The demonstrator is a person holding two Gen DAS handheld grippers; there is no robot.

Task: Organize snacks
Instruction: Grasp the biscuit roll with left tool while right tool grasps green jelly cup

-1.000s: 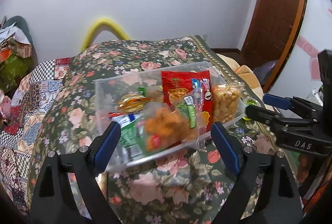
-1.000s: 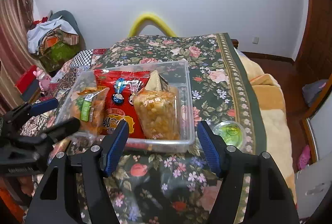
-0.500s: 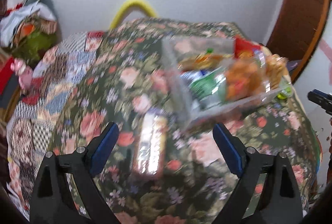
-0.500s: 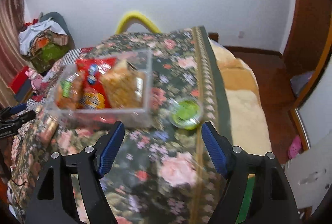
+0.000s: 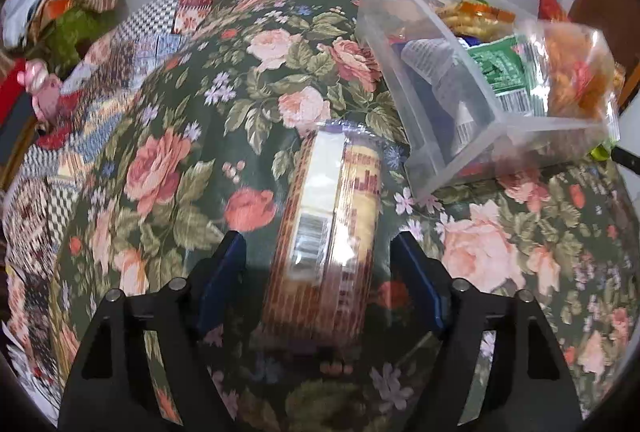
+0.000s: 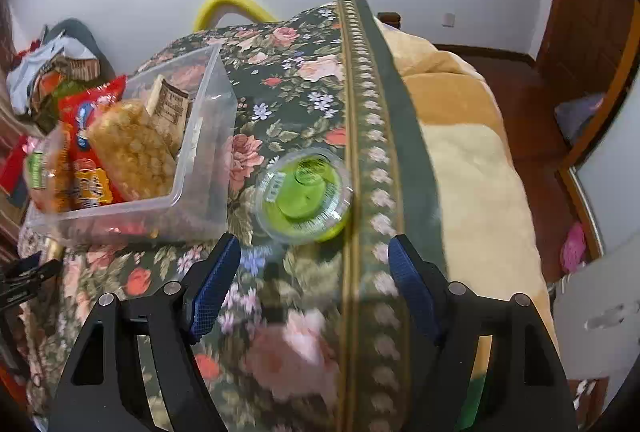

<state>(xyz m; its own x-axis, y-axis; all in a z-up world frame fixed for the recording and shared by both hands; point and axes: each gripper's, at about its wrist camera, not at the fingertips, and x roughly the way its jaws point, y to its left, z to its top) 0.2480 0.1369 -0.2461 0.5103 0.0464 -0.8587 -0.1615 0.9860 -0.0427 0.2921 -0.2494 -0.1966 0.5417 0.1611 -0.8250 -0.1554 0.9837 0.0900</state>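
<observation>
Fingers of the left gripper [image 5: 320, 264] stand wide apart, straddling a long brown-and-yellow wrapped biscuit pack [image 5: 328, 232] lying on the floral bedspread [image 5: 168, 160] without touching it; a clear plastic bin [image 5: 452, 136] of snack bags sits to its far right. Right gripper [image 6: 314, 268] is equally wide open and empty, near a round clear cup with green jelly [image 6: 306, 194] just right of that bin [image 6: 200, 168].

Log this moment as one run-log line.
left gripper: open, straddling biscuit pack | right gripper: open, near green jelly cup | clear bin: holds snacks
</observation>
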